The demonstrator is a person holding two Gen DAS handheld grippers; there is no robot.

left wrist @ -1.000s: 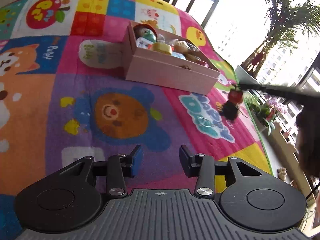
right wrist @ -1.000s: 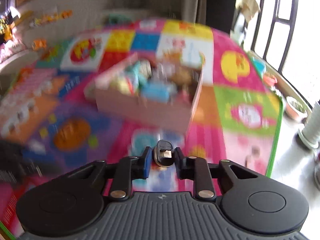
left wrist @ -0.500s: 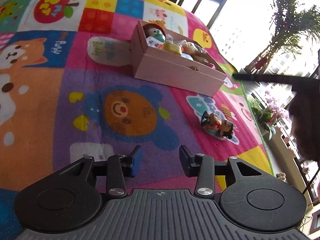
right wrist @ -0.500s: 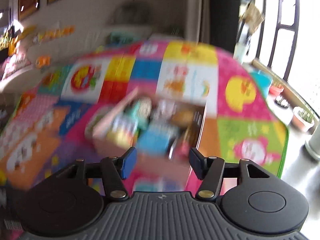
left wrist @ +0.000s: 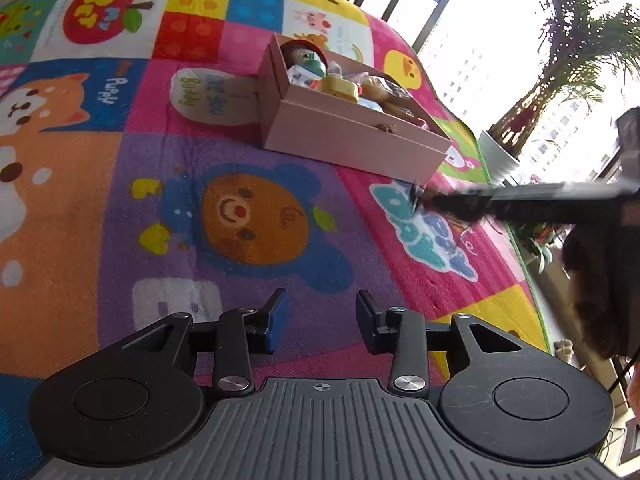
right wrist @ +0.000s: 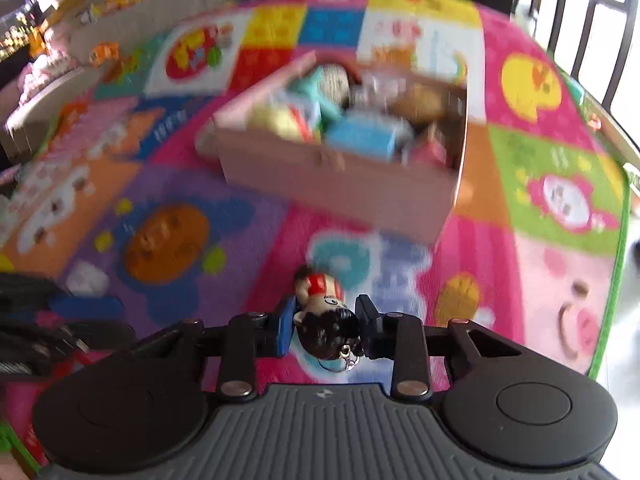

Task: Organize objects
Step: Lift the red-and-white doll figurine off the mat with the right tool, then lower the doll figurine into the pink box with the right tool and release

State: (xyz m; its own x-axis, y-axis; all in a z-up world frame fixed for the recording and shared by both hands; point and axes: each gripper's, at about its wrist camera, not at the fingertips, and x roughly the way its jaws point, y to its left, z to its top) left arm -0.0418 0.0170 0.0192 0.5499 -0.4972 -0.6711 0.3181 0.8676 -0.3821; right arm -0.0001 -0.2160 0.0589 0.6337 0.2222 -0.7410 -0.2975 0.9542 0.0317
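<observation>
my right gripper (right wrist: 325, 322) had just been closing, and its pads pinched the dark-haired head of a small doll (right wrist: 324, 312) that lay on the mat (right wrist: 520, 272) in front of the pink box (right wrist: 340, 184) full of toys. my left gripper (left wrist: 318, 316) hung over the mat with jaws spread and nothing between them.

A small doll figure (right wrist: 324, 316) with black hair and a red top lies on the colourful play mat (right wrist: 500, 264). Behind it stands an open pink box (left wrist: 352, 136), crowded with toys.
</observation>
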